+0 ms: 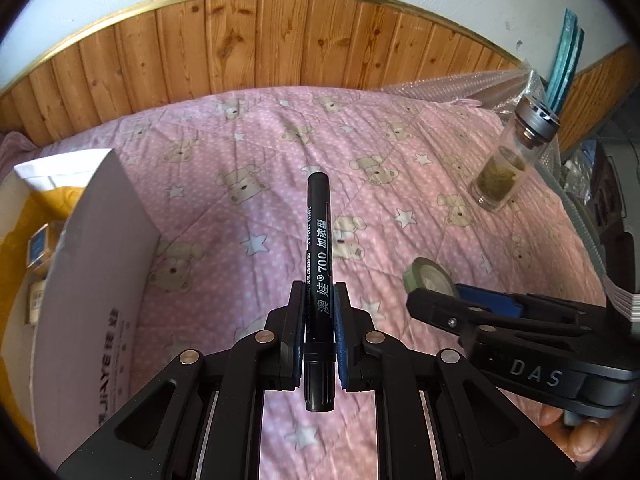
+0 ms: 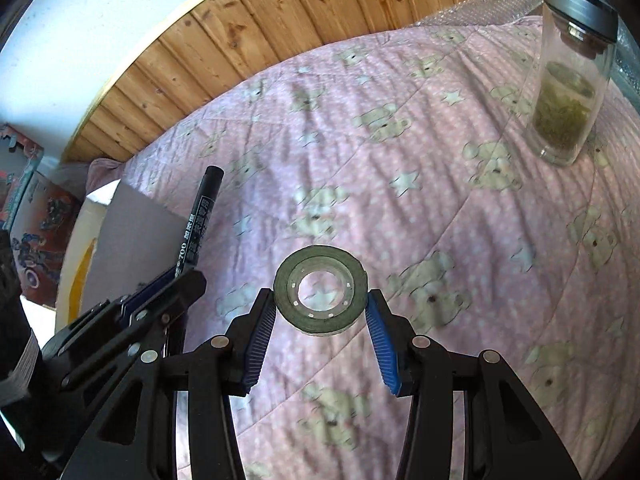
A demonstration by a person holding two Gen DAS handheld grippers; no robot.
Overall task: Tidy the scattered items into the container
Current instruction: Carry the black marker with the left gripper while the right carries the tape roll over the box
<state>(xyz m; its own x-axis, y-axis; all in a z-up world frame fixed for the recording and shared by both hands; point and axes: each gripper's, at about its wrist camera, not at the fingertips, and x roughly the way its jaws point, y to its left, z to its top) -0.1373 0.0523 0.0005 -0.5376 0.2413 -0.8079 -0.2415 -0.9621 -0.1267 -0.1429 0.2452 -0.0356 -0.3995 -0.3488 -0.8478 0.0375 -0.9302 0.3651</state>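
My left gripper (image 1: 319, 292) is shut on a black marker pen (image 1: 318, 240) that points forward, held above the pink bed cover. The pen also shows in the right wrist view (image 2: 200, 216). A white cardboard box (image 1: 96, 264) stands open at the left, with small packets inside. My right gripper (image 2: 322, 300) is open, its blue pads on either side of a dark green tape roll (image 2: 320, 290) that lies flat on the cover. The pads look close to the roll; contact is unclear. The tape roll is partly hidden behind the right gripper in the left wrist view (image 1: 430, 276).
A glass bottle (image 1: 506, 160) with green-brown contents and a metal cap stands at the far right of the bed (image 2: 560, 92). A wood-panelled wall (image 1: 280, 40) runs behind the bed. Bubble wrap (image 1: 472, 84) lies at the far right corner.
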